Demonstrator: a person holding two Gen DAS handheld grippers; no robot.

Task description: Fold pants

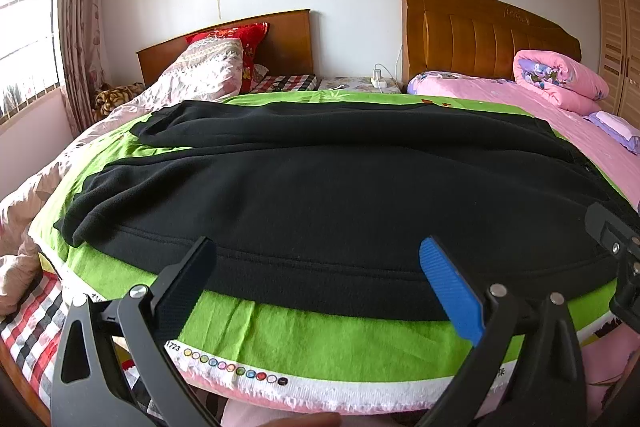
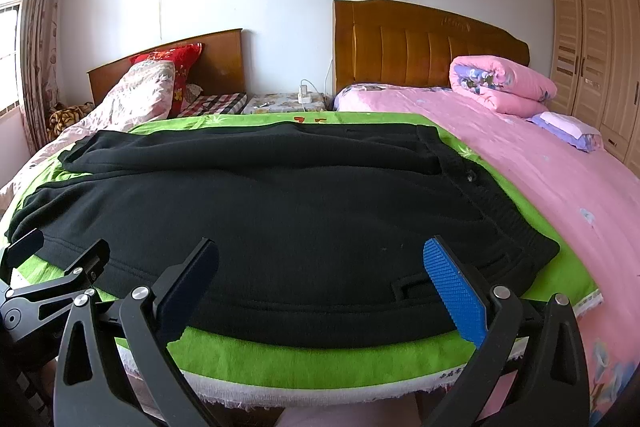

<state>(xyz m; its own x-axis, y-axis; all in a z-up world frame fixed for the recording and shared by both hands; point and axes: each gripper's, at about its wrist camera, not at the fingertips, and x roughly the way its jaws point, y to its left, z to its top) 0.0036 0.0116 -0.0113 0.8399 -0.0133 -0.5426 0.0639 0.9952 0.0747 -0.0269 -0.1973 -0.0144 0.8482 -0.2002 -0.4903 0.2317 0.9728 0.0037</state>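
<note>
Black pants [image 1: 340, 195] lie spread flat on a green cloth [image 1: 320, 343] across a bed, waistband to the right, legs reaching left. Near the pants' front edge, the left gripper [image 1: 320, 251] hovers with its fingers spread wide, holding nothing. Beside it to the right, the right gripper [image 2: 322, 255] is likewise spread and empty, near the waistband end. Behind are a pink quilt [image 2: 500, 87], a red pillow [image 1: 240, 39] and two wooden headboards.
</note>
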